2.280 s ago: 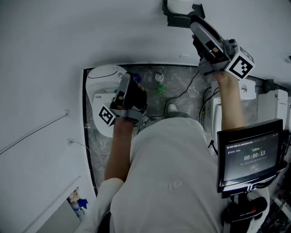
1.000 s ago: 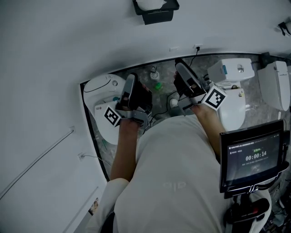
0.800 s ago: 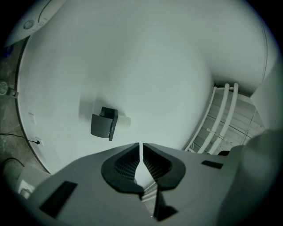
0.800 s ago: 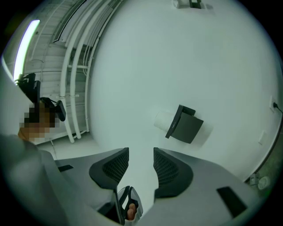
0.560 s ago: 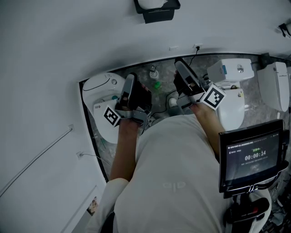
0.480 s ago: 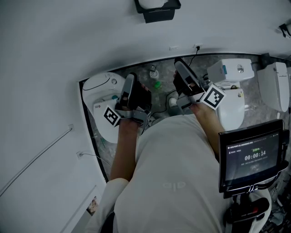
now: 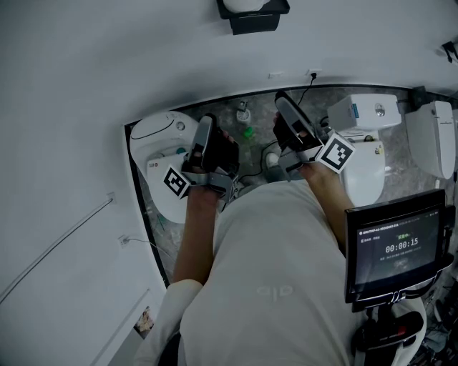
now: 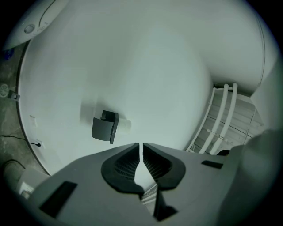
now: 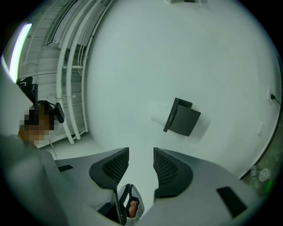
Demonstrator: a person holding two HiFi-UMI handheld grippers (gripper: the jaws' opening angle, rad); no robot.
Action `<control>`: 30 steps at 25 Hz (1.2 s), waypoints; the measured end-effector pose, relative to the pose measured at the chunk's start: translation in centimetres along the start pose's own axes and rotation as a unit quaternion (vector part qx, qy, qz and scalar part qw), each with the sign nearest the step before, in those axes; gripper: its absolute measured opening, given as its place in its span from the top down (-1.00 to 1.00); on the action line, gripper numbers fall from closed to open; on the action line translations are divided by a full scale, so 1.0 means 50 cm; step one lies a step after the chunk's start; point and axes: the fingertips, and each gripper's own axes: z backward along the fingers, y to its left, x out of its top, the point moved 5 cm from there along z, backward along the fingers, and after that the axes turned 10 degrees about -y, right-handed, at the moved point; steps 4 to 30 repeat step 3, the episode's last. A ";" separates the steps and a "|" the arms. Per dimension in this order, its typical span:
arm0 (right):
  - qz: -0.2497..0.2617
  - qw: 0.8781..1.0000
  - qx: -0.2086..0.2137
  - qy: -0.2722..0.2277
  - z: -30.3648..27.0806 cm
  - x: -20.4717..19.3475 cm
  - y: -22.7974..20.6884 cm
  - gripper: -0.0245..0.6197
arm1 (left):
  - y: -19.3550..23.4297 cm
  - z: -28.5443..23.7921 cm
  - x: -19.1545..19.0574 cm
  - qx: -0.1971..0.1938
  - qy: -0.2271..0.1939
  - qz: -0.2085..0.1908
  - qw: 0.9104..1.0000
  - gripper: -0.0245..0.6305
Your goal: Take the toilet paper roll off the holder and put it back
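Observation:
The black wall holder hangs at the top of the head view with the white toilet paper roll in it. Both grippers are held low in front of the body, well short of it. The left gripper is shut and empty. The right gripper stands open with nothing between its fingers. In the left gripper view the holder and roll sit up and to the left of the left gripper. In the right gripper view the holder and roll lie above and right of the right gripper.
A white toilet stands below left and another below right, on a marbled floor with cables and small bottles. A screen on a stand is at the right. White pipes run along the wall.
The right gripper has come down from the holder to chest height beside the left one. Over the last second both grippers have stayed almost still.

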 end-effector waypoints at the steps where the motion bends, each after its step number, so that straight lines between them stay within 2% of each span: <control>1: 0.000 1.000 0.000 0.000 0.000 -0.001 0.000 0.35 | 0.000 0.001 0.001 0.000 0.000 0.000 1.000 0.85; 30: -0.001 1.000 0.000 0.001 0.000 -0.002 0.000 0.35 | -0.001 0.001 0.002 0.001 0.000 -0.001 1.000 0.85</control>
